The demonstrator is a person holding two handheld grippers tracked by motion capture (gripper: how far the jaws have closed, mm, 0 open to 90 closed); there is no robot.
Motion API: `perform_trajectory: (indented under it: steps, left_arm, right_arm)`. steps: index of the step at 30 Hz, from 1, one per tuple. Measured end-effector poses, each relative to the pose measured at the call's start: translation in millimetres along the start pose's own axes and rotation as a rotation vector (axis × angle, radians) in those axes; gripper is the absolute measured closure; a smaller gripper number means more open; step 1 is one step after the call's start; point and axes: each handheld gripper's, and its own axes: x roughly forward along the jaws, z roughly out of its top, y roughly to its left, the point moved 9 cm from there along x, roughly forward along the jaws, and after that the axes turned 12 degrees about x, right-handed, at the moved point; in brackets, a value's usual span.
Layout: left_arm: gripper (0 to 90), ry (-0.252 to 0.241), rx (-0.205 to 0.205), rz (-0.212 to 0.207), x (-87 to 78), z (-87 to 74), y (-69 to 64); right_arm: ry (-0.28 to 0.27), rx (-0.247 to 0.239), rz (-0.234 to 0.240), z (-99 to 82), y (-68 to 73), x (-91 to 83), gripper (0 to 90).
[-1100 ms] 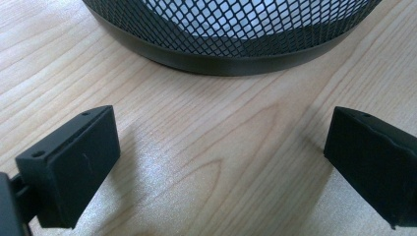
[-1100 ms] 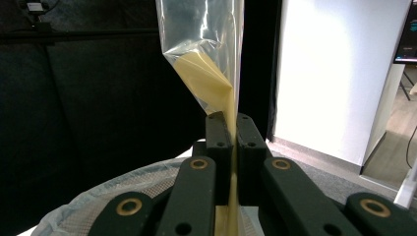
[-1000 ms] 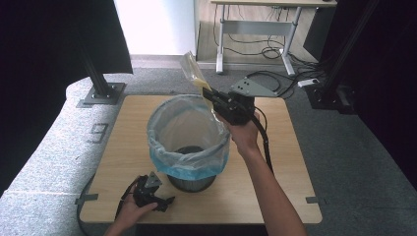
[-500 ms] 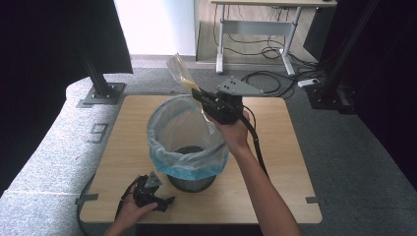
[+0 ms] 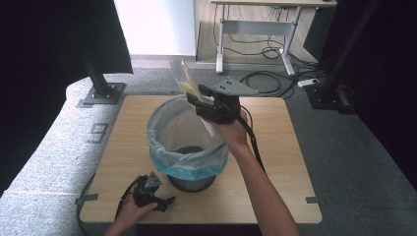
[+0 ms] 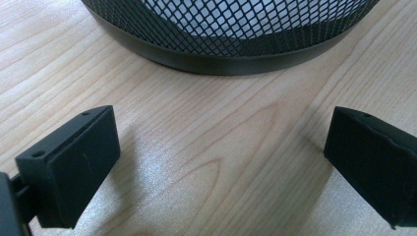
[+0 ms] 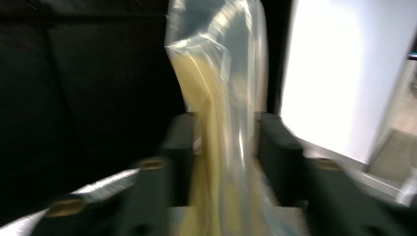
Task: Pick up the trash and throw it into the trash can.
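Wooden counter (image 5: pixel 290 147) at centre, grey floor around. Black mesh bin (image 5: pixel 189 172) near middle, lined with pale blue bag (image 5: pixel 172 130) folded over rim. Right tongs (image 5: pixel 193 98) at bin's 1 o'clock, above far rim, jaws just opening, clear packet with yellow contents (image 5: pixel 186 78) between them, tilted up toward 11 o'clock. Left tongs (image 5: pixel 166 202) low on counter at bin's 7 o'clock, near base, pointing toward 3 o'clock.

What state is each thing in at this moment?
Mesh bin: upright on table, lined.
Bin liner: folded over the rim.
Clear packet: between right gripper jaws, above bin's far rim.
Right gripper: jaws just opening, pads apart from packet.
Left gripper: open, empty, beside bin.
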Motion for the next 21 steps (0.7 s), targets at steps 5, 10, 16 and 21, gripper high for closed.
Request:
perform_trajectory:
  steps: [5, 10, 16, 21]
  left_arm:
    - [0.1, 0.000, 0.000, 0.000, 0.0, 0.0, 0.0]
    - [0.1, 0.000, 0.000, 0.000, 0.0, 0.0, 0.0]
    - [0.1, 0.001, 0.000, -0.001, -0.1, 0.0, -0.1]
    - [0.1, 0.001, 0.000, 0.000, -0.1, 0.0, 0.0]
  right_arm:
    - [0.055, -0.033, -0.087, -9.6, -9.0, -2.0, 26.1]
    - [0.054, -0.023, -0.084, -17.9, -17.9, -16.4, 26.1]
    - [0.055, -0.010, -0.088, -27.3, -31.3, -35.0, 26.8]
    - [0.047, 0.003, -0.098, -35.8, -45.5, -54.8, 27.0]
